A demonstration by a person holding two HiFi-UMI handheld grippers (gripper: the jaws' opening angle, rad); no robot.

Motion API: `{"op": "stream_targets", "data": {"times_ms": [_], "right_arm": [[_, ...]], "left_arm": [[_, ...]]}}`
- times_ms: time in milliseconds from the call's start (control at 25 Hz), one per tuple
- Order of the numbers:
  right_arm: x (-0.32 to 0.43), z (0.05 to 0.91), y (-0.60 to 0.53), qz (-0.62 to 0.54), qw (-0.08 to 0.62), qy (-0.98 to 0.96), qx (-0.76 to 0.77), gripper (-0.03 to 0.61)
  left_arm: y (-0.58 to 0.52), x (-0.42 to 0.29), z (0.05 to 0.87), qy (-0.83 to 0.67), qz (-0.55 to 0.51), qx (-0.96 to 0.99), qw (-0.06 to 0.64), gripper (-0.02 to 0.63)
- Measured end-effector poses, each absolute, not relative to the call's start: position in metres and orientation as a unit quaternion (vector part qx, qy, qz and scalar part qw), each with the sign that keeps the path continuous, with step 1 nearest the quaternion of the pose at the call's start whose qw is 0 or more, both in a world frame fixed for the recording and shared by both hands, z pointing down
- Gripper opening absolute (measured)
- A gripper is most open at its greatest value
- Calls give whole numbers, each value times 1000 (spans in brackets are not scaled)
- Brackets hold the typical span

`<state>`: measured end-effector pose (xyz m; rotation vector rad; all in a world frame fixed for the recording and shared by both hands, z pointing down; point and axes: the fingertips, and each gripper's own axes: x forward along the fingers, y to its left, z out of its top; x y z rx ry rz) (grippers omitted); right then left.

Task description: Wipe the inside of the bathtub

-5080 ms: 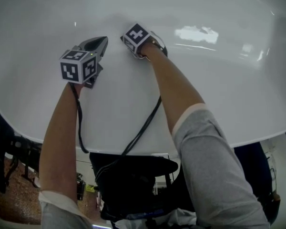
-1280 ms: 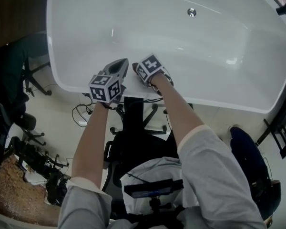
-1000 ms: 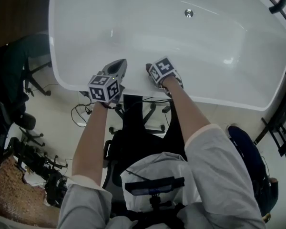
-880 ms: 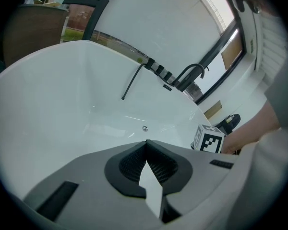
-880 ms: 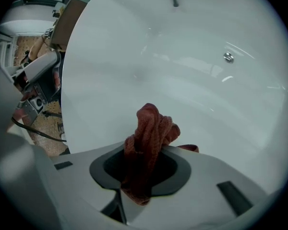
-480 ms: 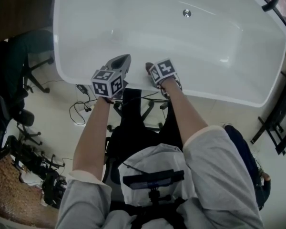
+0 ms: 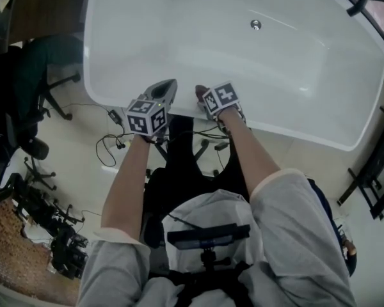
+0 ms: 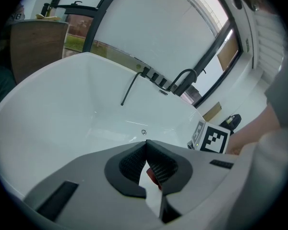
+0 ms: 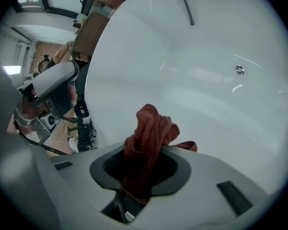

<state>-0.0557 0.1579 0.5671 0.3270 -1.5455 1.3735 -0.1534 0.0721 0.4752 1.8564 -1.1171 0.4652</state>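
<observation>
A white bathtub (image 7: 288, 75) is filling the upper part of the head view, standing on a pale floor (image 7: 83, 171). A dark office chair (image 7: 48, 75) is sitting off its left end, a black rack (image 7: 377, 171) off its right end, and loose cables (image 7: 109, 147) are trailing on the floor below the near rim. A black faucet (image 8: 182, 79) is arching over the far edge. The person's forearms are crossing a second chair's base (image 7: 182, 147) and covering part of the near rim.

The tub's long axis is running left to right, dipping toward the right, with its open side facing up and the drain (image 7: 256, 24) lying toward the far side.

Both tools are hovering side by side at the near rim. The left gripper (image 7: 169, 86) is clenched tip to tip. The right gripper (image 7: 200, 92) is clamping a rust-red cloth (image 9: 149, 138), which is bunching upright out of the jaws and pointing into the tub.

Five seconds ago both grippers were deep inside against the tub wall. Now they are back at the rim, and the whole tub is showing.
</observation>
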Motion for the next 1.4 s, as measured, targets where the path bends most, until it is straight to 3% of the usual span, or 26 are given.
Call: {"op": "stream_targets", "data": {"times_ms": [240,440,680,1080,1400], "right_arm": [[-31,553,158,549,500,-656,134,110],[-48,505,123,516,428,-730,132,112],[0,406,85,459,358,-802,131,112],[47,200,38,329,158,-899,242,115],[101,137,57,221,125,-894,368,117]], "left_arm": [[83,-134,449,-492,169,737,432,8],[91,-142,421,-536,159,724,403,8],[112,-115,357,-582,136,710,373,8],[95,-128,191,-603,75,751,259,8],[85,-145,133,-566,52,799,196,8]]}}
